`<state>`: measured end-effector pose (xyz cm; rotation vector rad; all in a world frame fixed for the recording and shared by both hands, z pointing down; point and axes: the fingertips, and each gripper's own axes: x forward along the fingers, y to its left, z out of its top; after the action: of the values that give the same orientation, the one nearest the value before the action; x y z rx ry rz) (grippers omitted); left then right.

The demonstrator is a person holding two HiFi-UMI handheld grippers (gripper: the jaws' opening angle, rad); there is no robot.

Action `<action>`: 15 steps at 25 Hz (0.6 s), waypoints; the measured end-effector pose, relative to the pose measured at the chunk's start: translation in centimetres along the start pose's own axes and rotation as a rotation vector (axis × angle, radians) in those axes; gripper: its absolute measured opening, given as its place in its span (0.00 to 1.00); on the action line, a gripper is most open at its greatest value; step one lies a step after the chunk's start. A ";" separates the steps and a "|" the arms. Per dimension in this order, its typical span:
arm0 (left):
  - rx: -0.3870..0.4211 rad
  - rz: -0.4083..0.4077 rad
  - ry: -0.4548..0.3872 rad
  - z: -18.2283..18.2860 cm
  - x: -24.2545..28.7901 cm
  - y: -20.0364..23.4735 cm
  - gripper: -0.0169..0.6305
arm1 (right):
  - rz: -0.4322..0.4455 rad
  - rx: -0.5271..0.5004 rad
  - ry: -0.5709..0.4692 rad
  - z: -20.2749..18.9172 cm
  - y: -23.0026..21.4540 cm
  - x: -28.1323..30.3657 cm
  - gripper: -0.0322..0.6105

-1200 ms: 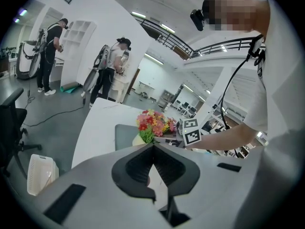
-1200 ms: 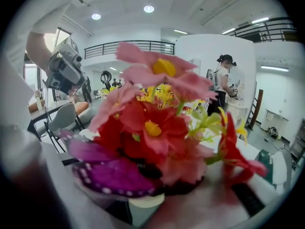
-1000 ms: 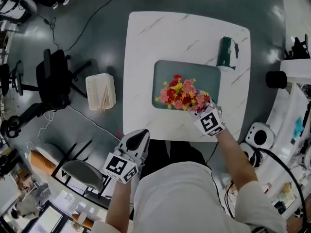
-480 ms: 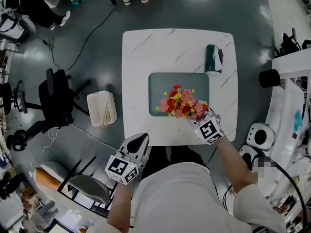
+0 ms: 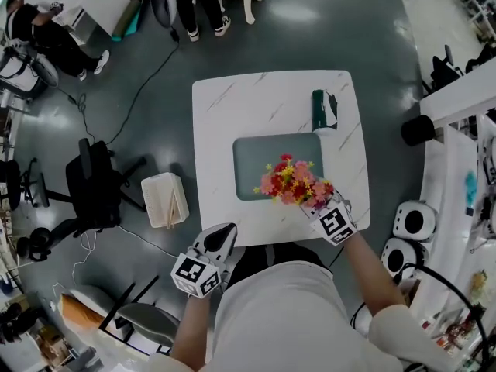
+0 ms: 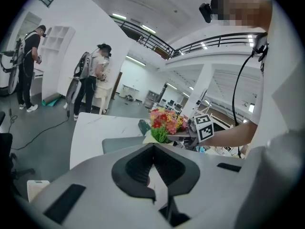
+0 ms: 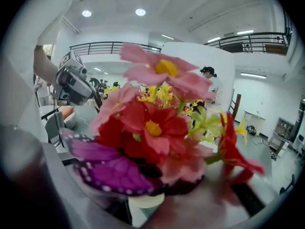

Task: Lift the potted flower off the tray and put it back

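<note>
- Above the green tray's near right corner, the right gripper clamps the potted flower, holding it clear of the white marble table.
- Off the table's near edge, the left gripper hangs with jaws together, empty.

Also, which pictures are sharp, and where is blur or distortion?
Head view: sharp and evenly lit, with lamp glare on the floor. Left gripper view: strong fisheye bending, dark corners. Right gripper view: the potted flower fills the frame, its lower right petals blurred.

White short-sleeved shirt; pale grey left gripper, black-and-white marker cube
</note>
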<state>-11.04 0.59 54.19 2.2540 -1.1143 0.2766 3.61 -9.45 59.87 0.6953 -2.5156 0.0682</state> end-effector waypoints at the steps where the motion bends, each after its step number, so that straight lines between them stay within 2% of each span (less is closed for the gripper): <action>1: 0.005 -0.007 -0.001 0.1 -0.1 -0.1 0.04 | -0.009 0.003 -0.001 0.2 0.0 -0.4 0.30; 15: 0.085 -0.081 -0.001 1.2 -0.2 -1.4 0.04 | -0.169 0.051 0.002 0.6 -0.8 -7.4 0.30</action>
<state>-10.17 0.69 52.53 2.3679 -1.0263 0.2954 9.12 -6.83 55.54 0.9257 -2.4506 0.0730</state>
